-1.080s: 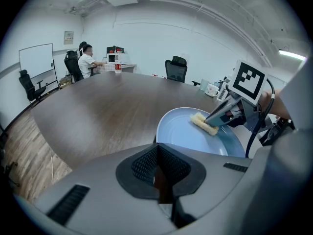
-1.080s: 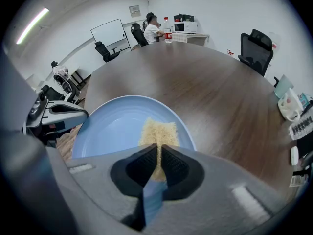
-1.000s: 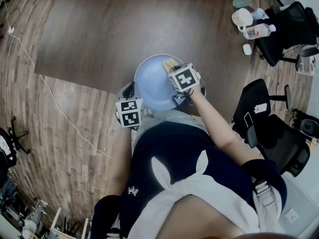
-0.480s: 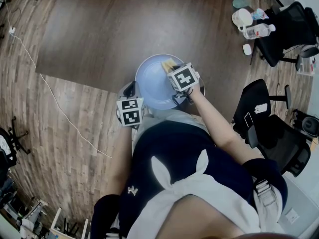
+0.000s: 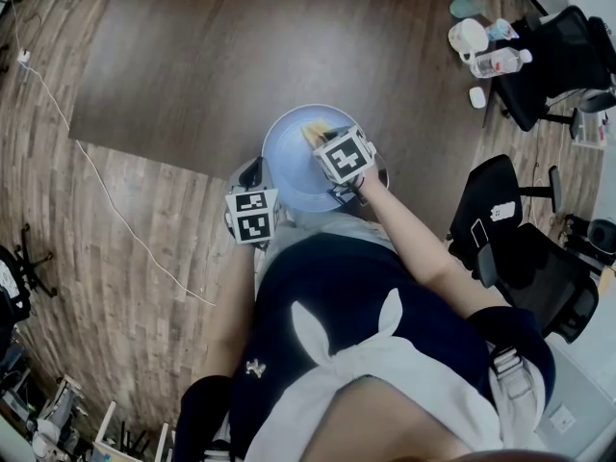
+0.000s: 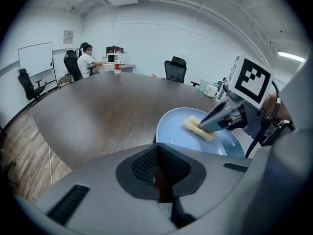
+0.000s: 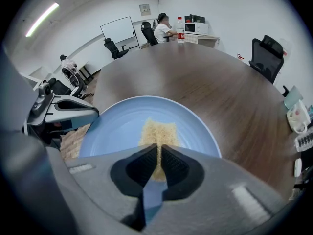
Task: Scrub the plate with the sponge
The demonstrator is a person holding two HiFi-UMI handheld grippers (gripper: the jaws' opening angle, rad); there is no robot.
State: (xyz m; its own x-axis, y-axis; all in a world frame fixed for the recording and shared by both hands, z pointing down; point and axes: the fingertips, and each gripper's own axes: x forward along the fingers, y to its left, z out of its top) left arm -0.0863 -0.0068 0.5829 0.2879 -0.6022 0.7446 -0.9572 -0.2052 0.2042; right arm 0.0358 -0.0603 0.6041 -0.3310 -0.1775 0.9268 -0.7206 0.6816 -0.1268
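- Two tongs meet at the near edge of the bench. The left tongs [image 6: 157, 152] are clamped on the near-left rim of a pale blue round plate [image 7: 122, 119], in the same spot as half a second ago.
- The right tongs [image 7: 159, 153] are closed on a flat yellow sponge [image 7: 159, 130], which lies pressed against the plate's inner face.
- Since the earlier frame, the right tongs and the sponge have slid a little leftward, from the plate's far-right part toward its middle.
- The plate rests on the dark brown wooden bench [image 5: 241, 56], close to its near edge.
- Well apart at the bench's far right corner sit a white mug [image 5: 468, 35] and a clear plastic bottle [image 5: 499, 61].
- A black office chair [image 5: 500, 200] stands off the bench's right side.
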